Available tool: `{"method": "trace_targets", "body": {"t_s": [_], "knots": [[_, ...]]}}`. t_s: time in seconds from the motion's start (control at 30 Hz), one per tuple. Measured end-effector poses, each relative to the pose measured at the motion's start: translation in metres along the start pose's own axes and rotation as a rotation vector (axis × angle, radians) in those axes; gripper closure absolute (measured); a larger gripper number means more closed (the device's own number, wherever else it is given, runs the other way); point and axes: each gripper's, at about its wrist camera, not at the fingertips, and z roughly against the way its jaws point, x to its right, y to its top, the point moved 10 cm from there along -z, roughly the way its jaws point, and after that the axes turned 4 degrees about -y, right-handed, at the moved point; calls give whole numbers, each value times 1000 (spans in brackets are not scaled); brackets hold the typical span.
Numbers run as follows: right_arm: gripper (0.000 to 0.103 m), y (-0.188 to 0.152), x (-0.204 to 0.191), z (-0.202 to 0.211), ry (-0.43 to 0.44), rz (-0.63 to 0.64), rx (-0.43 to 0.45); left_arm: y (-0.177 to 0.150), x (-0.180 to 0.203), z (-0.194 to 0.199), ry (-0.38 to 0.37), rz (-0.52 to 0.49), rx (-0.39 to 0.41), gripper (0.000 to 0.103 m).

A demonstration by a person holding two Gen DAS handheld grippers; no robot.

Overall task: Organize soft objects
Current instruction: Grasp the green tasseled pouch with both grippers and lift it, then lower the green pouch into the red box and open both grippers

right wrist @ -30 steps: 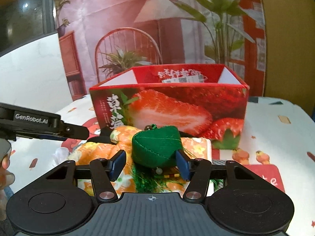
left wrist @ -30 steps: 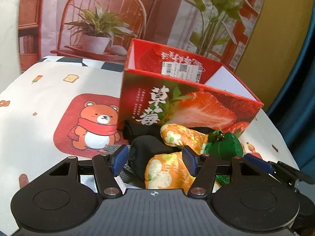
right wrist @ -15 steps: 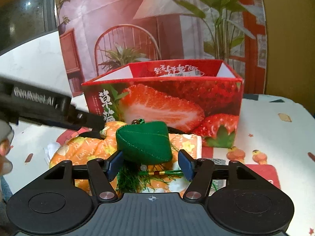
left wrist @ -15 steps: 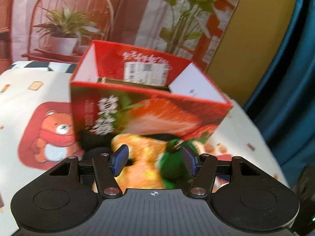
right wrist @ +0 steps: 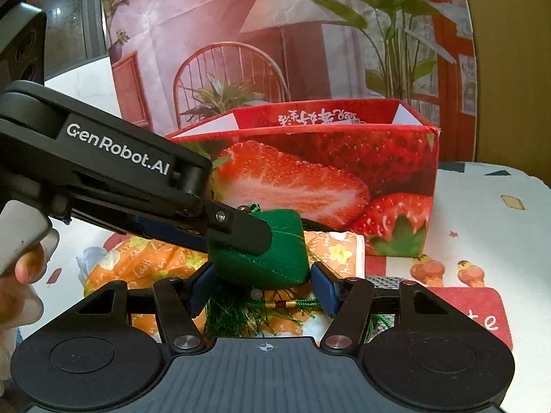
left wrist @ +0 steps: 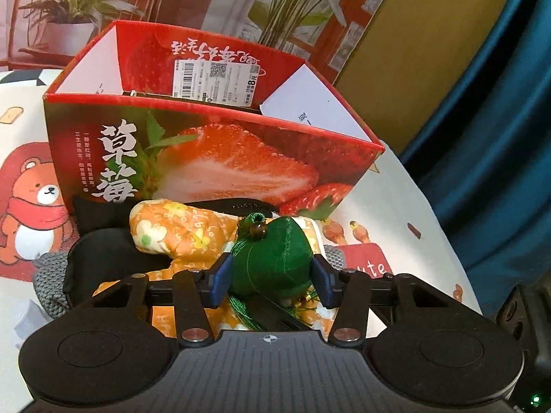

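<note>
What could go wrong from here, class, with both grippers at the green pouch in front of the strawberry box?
1. The left gripper and right gripper both bracket the green pouch; they could collide or tug against each other.
2. Its tassel lies on the orange cloth and might snag, dragging that along.
3. The strawberry box wall stands tall just beyond; a low lift may hit it.
</note>
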Motion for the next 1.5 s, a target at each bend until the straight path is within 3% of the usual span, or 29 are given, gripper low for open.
{"method": "trace_targets", "body": {"t_s": [0.2,0.37,0.53,0.77,0.93,1.07,1.2,1.5], "knots": [[41,-1,6,-6,17,-61,-12,-2,-9,-2,-66,64,2,56],[48,8,-2,2,10,-26,-7,20,0,15,-108,49,40,56],[49,71,-4,28,51,6,83,73,21,57,-159,-17,149,56],[49,171,-9,47,71,73,160,143,57,92,-171,-116,278,56],[49,223,-12,41,30,161,214,185,66,95,-194,-82,333,56],[49,243,-9,28,0,175,230,202,71,82,-203,-67,323,56],[49,241,4,9,-21,190,214,204,68,55,-213,-30,268,56],[49,193,55,-41,-30,102,138,187,61,-15,-181,-20,104,56]]}}
